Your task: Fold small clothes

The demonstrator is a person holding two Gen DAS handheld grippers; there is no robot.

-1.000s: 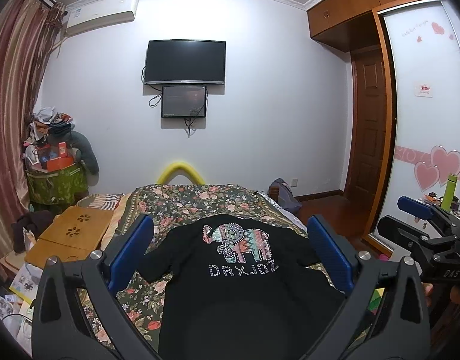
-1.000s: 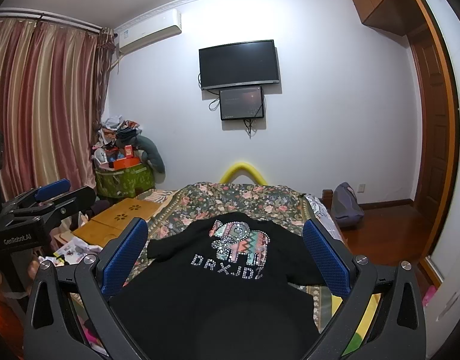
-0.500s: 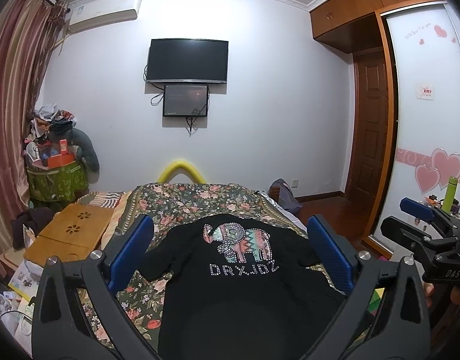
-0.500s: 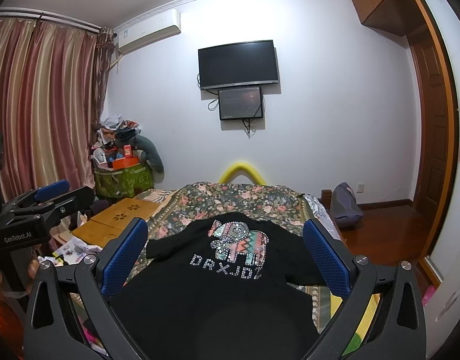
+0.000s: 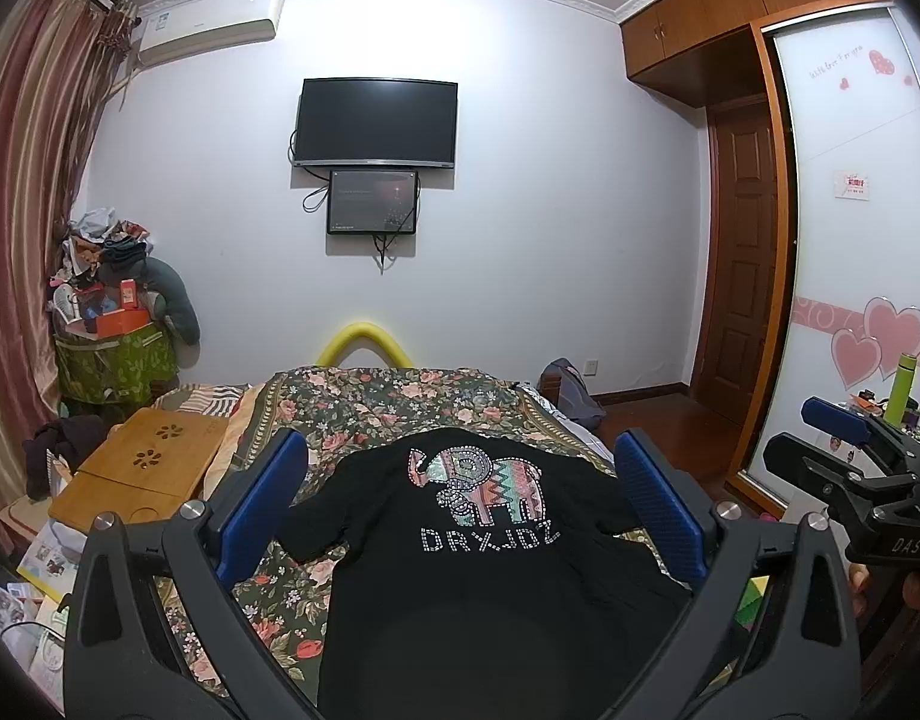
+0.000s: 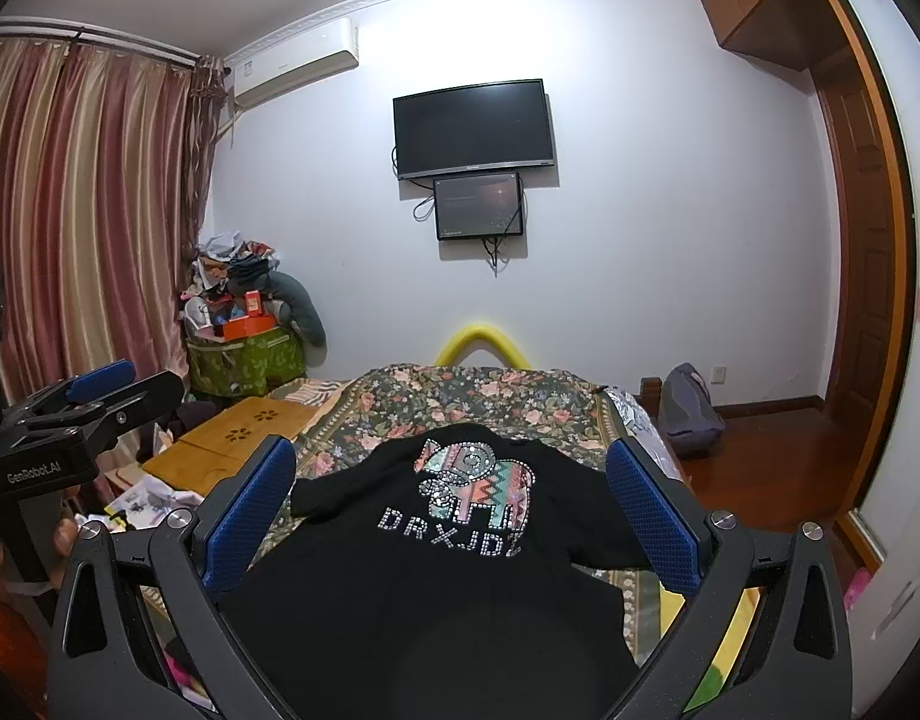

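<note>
Lying flat on the floral bedspread point(image 5: 363, 402), the black elephant T-shirt point(image 5: 490, 570) runs its long axis toward 12 o'clock, collar far, hem nearest. Left gripper point(image 5: 460, 498) and right gripper point(image 6: 453, 504) both hover above it, fingers point(image 5: 261, 504) wide apart, holding nothing. Sleeves spread at 10 and 2 o'clock; bed edges leave room either side, judging roughly.

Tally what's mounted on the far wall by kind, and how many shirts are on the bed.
Screens: 2, a big TV with a small screen below
Air conditioners: 1
Shirts: 1, black shirt on the bed
Total: 4
</note>
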